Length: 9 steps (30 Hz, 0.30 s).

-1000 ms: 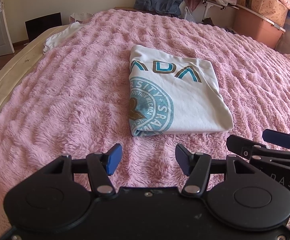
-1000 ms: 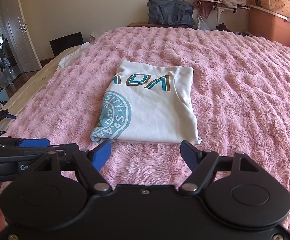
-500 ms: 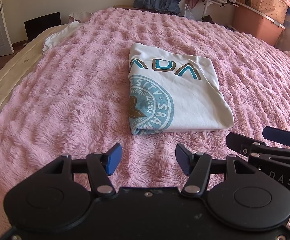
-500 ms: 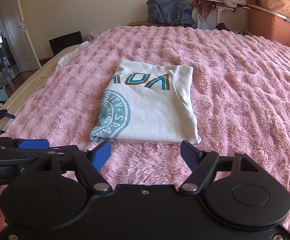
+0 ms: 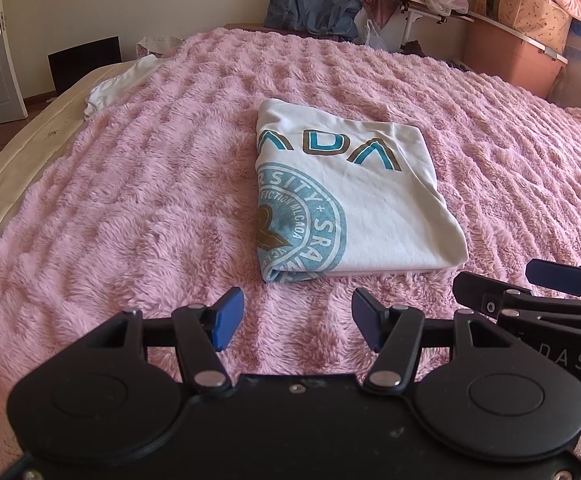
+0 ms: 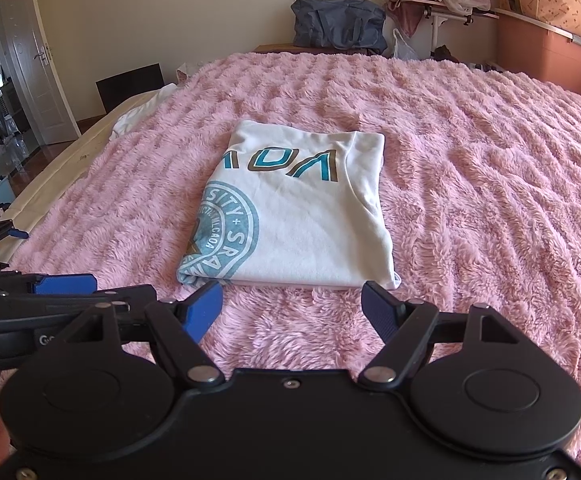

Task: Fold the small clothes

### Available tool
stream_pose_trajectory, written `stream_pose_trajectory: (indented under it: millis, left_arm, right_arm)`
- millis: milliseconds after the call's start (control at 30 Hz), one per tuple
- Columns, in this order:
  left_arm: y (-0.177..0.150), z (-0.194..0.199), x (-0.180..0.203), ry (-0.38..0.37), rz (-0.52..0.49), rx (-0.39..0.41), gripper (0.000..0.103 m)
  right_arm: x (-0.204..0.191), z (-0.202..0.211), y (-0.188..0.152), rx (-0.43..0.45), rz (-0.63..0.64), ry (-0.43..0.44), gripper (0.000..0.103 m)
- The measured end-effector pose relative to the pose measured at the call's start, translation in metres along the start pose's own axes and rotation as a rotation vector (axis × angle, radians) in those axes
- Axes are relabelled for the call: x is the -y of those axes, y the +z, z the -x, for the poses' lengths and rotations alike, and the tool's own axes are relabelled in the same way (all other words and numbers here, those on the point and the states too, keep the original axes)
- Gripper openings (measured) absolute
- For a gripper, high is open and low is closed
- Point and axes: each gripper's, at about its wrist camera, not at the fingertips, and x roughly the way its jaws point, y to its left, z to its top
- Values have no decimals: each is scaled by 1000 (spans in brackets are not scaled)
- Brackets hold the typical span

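T-shirt: the folded white T-shirt lies flat near the middle of the bed, in the same spot and the same shape as a second ago; no edge has shifted.
Fabric: smooth cotton, folded into a neat rectangle with rounded corners, a thick fold along the near edge; a teal round seal print sits at its left near corner and teal-and-brown block letters run along the far side.
Blanket: the pink blanket under it is long, shaggy plush, ridged in wavy rows, covering the bed.
Left gripper: the left gripper hangs low over the blanket just short of the shirt's near edge, hardly moved since the earlier frames; its jaws stand wide apart, holding nothing, blue pads facing each other.
Right gripper: the right gripper hovers beside it, to the right, aimed at the shirt's near edge, jaws spread and holding nothing, pose unchanged.
Far side: a dark blue bag and a pink storage bin stand by the wall.
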Motion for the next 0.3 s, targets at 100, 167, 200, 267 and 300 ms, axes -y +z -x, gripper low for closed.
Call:
stream_pose_trajectory:
  millis: [100,167,200,267,300]
  left_arm:
    - [-1,1,0,-21,-4,14,63]
    - [-1,0,0,-17,-1,13,63]
    - [-1,0,0,-17,-3,20,63]
    - [-1,-1,1,-12,-5,14,63]
    - [0,-3,1,-6,3,-1,63]
  right_arm:
    - [1,-1,0,1,-4,-2,77]
    - [2,-1,0,2,-7,-5,77]
    - [1,-2,0,0,-8,-5,77]
    - [2,-2,0,0,-10,-6,77]
    - [2,-2,0,-2,-8,-6,77]
